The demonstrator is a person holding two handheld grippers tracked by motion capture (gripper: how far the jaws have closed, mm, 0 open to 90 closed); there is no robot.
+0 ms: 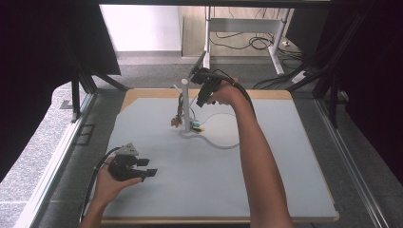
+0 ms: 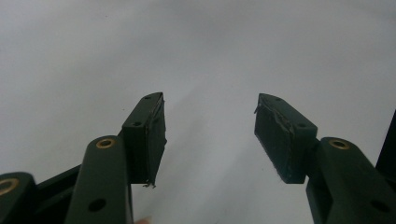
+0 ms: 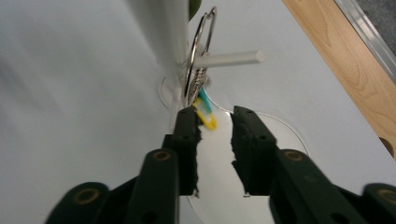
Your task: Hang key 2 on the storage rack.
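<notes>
Left gripper (image 1: 151, 167) open, low; right gripper (image 1: 199, 101) parted

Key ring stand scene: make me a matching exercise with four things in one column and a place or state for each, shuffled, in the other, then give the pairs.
Things:
1. key ring
2. left gripper
3. right gripper
4. yellow tag

Places or states:
A. jaws wide apart, low over bare mat near the table's front left
B. hangs on the white stand's side peg
C. jaws part open with nothing between them, just in front of the hanging keys
D. dangles at the bottom of the bunch, next to a teal tag

Pairs: 1-B, 2-A, 3-C, 4-D
</notes>
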